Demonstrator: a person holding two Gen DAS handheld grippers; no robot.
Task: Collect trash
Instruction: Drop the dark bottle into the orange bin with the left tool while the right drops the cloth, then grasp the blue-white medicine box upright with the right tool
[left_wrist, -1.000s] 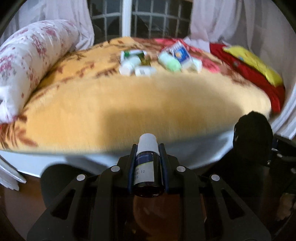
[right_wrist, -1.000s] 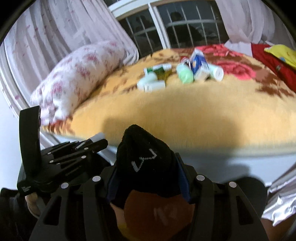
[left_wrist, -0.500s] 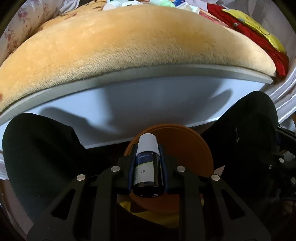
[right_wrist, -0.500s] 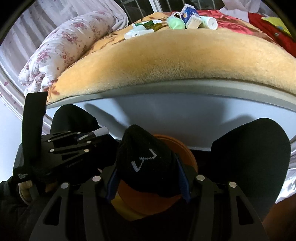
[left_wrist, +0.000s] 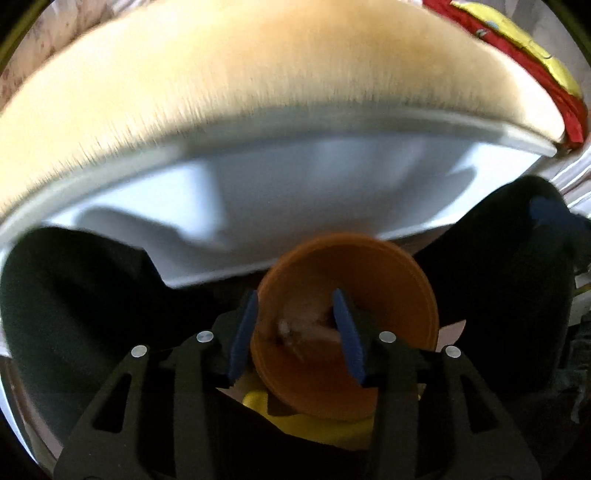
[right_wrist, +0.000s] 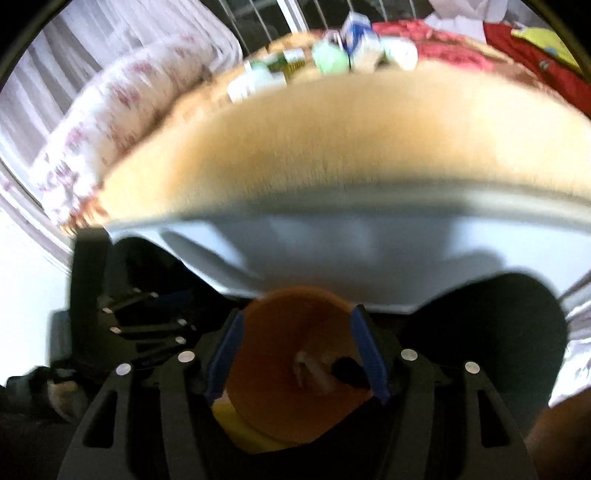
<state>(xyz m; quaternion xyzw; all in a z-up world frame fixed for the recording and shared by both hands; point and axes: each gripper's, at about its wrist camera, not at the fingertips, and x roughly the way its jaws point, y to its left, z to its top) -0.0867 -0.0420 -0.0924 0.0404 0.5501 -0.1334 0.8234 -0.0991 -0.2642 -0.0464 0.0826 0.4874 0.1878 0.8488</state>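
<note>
Orange bin: it sits on the floor between your dark knees, under both grippers.
Writing: blur leaves nothing you can read; the blue-and-white carton on the bed shows print but no legible words.
Left gripper: your jaws have just been opening and stand apart, nothing between them.
Right gripper: your jaws have just been opening, apart, nothing pressed between the pads.
Trash in bin: a pale blurred piece and a black scrap lie inside.
Trash on bed: bottles and cartons lie clustered far back.
Surface: yellow plush blanket over a grey-white bed edge.
Room: flowered bolster, white curtains, barred window.
</note>
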